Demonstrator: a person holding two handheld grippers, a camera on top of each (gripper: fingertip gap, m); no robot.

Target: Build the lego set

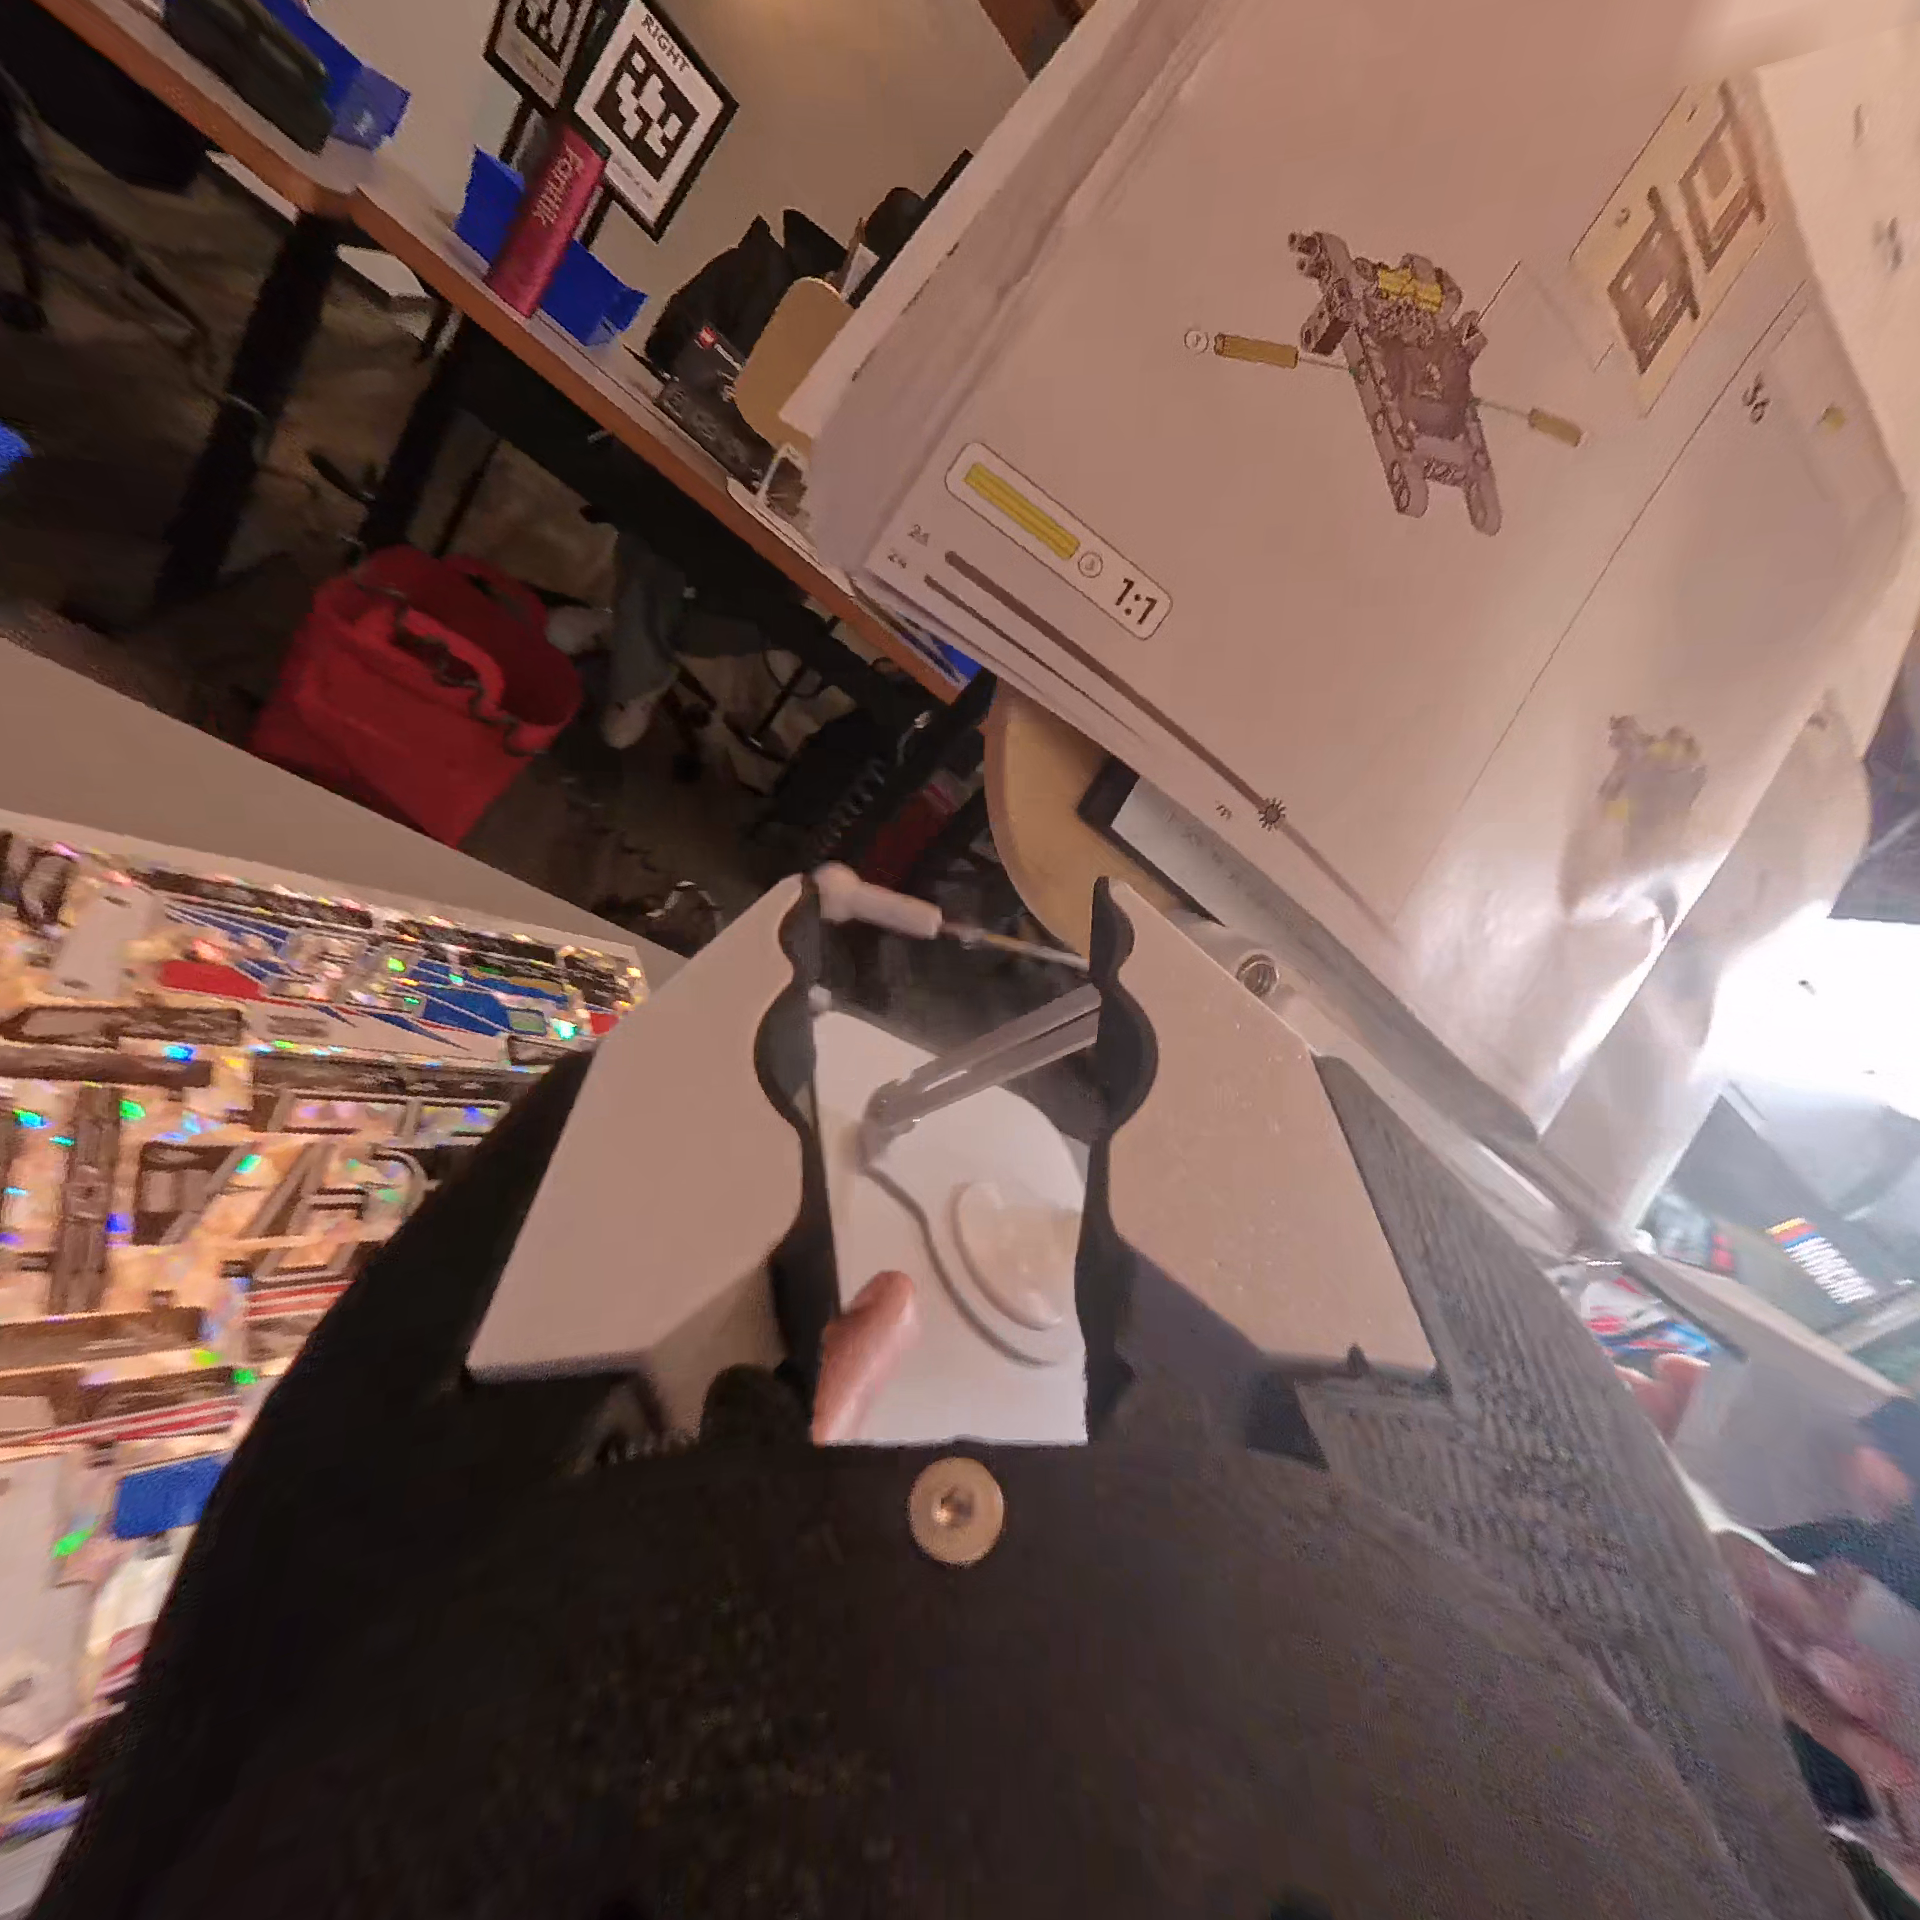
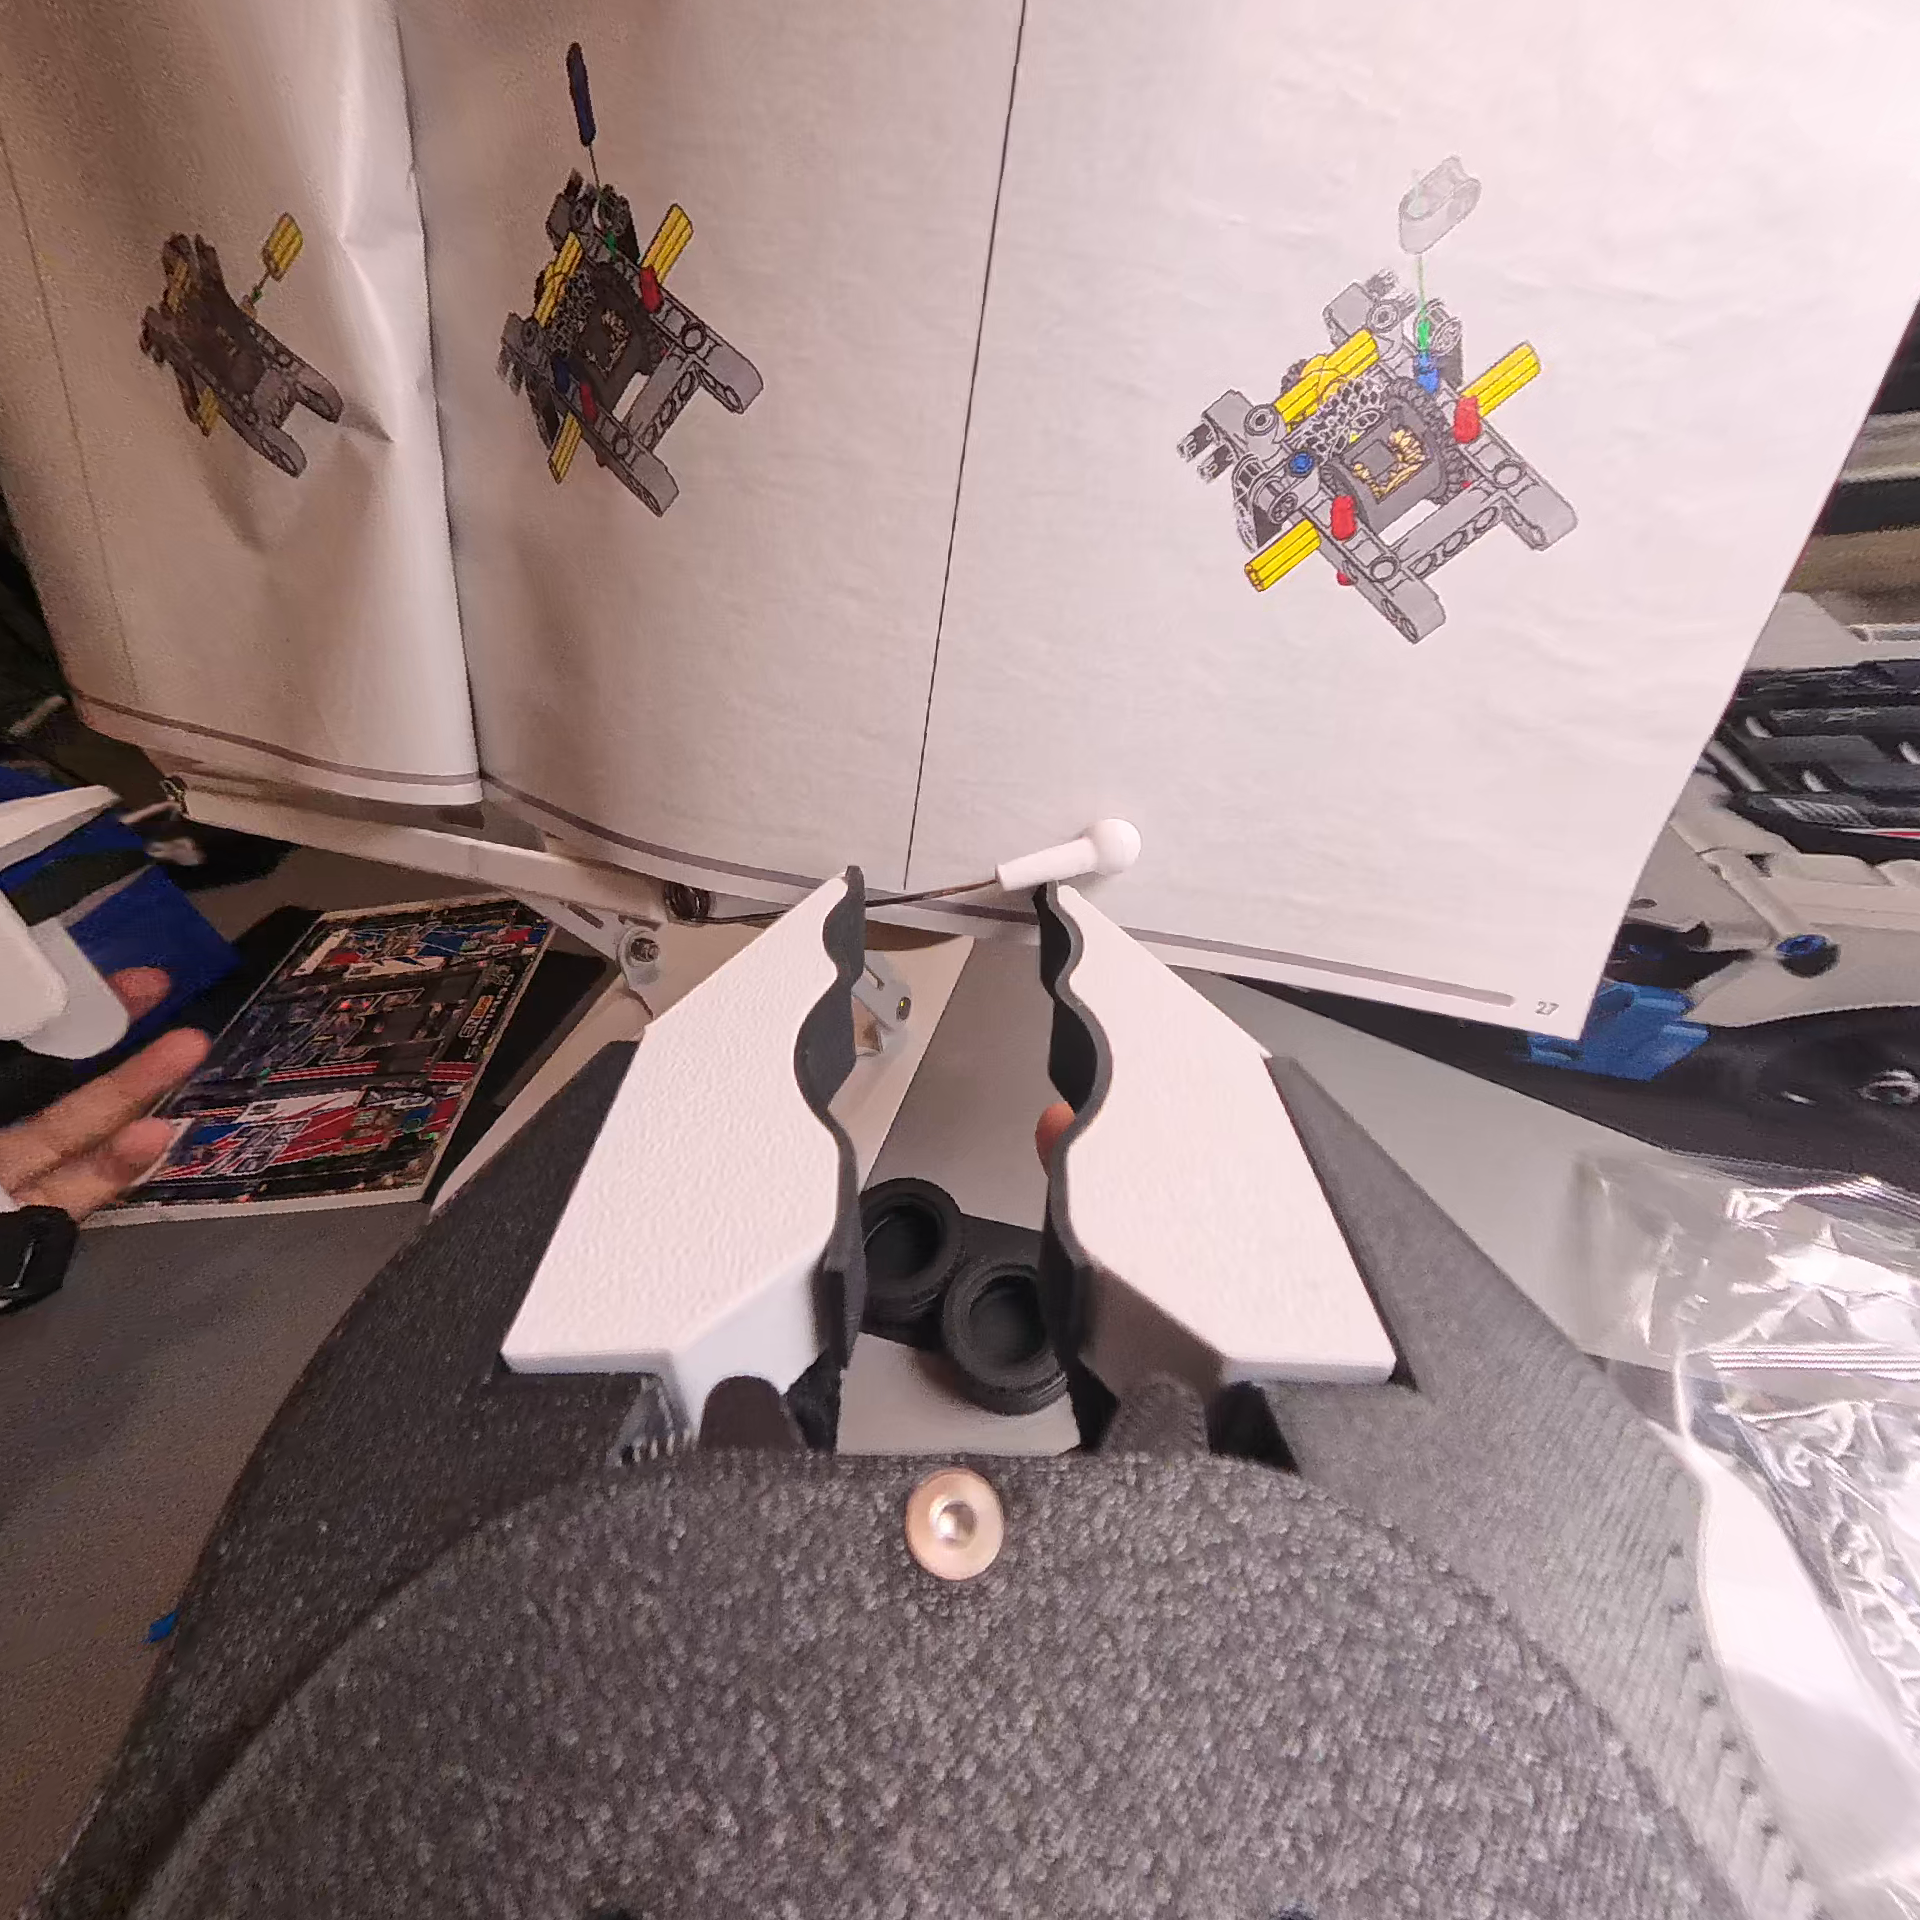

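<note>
Both my grippers empty: left gripper (image 1: 951,935) gapes moderately, right gripper (image 2: 948,899) likewise. Manual (image 2: 1299,675) propped on stand ahead, pages fanned. Tyres (image 2: 961,1294) loose below right gripper, sticker sheet (image 2: 322,1060) unused. No assembled model visible; judge build barely begun.

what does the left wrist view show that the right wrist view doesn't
Only the left wrist view shows the background desks with blue bins, a red basket on the floor, and a black-and-white marker sign.

Only the right wrist view shows two black tyres on the table between the open right gripper, crinkled clear plastic bags, and a hand.

Both show the instruction booklet propped on its stand, the shiny sticker sheet, and a white-tipped page-holder arm.
</note>
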